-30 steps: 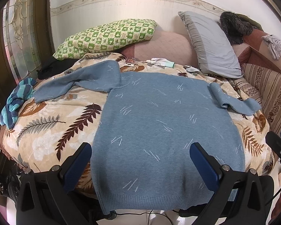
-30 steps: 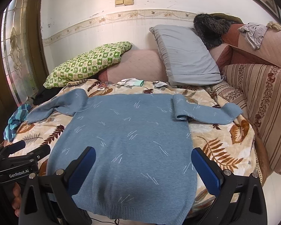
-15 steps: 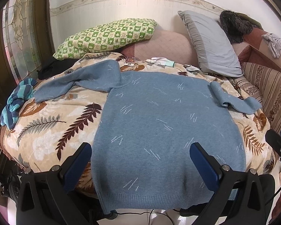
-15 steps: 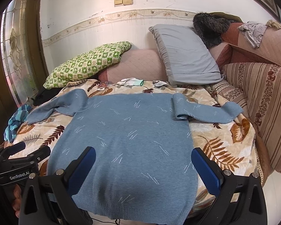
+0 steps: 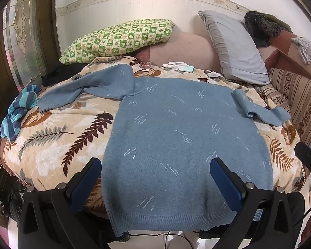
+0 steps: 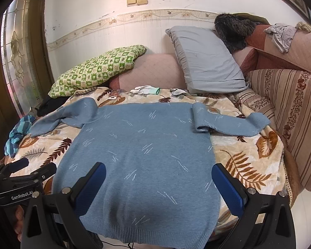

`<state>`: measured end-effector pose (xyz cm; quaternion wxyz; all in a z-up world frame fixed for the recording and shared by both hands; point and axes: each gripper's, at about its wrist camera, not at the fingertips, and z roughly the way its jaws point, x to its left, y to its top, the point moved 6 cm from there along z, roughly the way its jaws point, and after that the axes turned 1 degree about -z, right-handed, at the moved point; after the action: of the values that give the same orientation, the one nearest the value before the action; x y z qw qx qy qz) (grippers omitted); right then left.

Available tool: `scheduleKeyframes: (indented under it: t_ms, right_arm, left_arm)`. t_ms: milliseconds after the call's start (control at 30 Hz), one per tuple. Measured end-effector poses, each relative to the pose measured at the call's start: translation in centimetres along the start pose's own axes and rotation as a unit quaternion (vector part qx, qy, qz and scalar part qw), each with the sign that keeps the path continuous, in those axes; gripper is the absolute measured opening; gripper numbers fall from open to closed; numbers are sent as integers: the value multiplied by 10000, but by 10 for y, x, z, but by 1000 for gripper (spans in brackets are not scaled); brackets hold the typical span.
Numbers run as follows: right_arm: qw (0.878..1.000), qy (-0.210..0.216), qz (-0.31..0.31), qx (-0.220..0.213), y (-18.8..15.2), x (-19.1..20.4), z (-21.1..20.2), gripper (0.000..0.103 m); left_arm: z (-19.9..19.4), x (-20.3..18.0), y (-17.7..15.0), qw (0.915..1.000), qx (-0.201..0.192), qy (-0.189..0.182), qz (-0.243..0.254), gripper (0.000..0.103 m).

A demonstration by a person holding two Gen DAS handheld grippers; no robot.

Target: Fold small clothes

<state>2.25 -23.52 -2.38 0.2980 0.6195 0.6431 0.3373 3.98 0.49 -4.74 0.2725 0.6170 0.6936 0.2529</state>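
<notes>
A blue knit sweater (image 5: pixel 176 137) (image 6: pixel 139 155) lies flat, back up, on a leaf-patterned blanket (image 5: pixel 51 141) (image 6: pixel 244 157). Its hem hangs over the near edge of the bed. One sleeve (image 5: pixel 80 91) stretches out to the left; the other sleeve (image 6: pixel 230 122) lies bent to the right. My left gripper (image 5: pixel 155 178) hovers open above the hem, nothing between its blue pads. My right gripper (image 6: pixel 158 178) is open too, over the hem's right half. The left gripper (image 6: pixel 24 172) also shows at the left edge of the right wrist view.
A green checked pillow (image 5: pixel 118 39) and a grey pillow (image 5: pixel 236 47) lean at the back. White gloves (image 5: pixel 178 66) lie near them. A striped blue garment (image 5: pixel 18 110) sits at the bed's left edge. A striped sofa back (image 6: pixel 288 112) borders the right.
Both views have shifted only slightly; the sweater lies as before and both grippers stay open.
</notes>
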Motion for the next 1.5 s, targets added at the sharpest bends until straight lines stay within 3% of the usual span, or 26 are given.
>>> scheduleKeyframes:
  t_ms: [1133, 1367, 1500]
  right_arm:
    - [9999, 40, -34, 149, 1, 4, 17, 103]
    - [9975, 385, 174, 571, 4, -6, 52, 103]
    - [9925, 743, 487, 842, 35, -35, 93, 103]
  left_arm:
    - [17, 5, -3, 9998, 204, 40, -35, 103]
    - [57, 16, 3, 9954, 764, -494, -288, 103]
    - [91, 33, 38, 9908, 1010, -705, -566, 103]
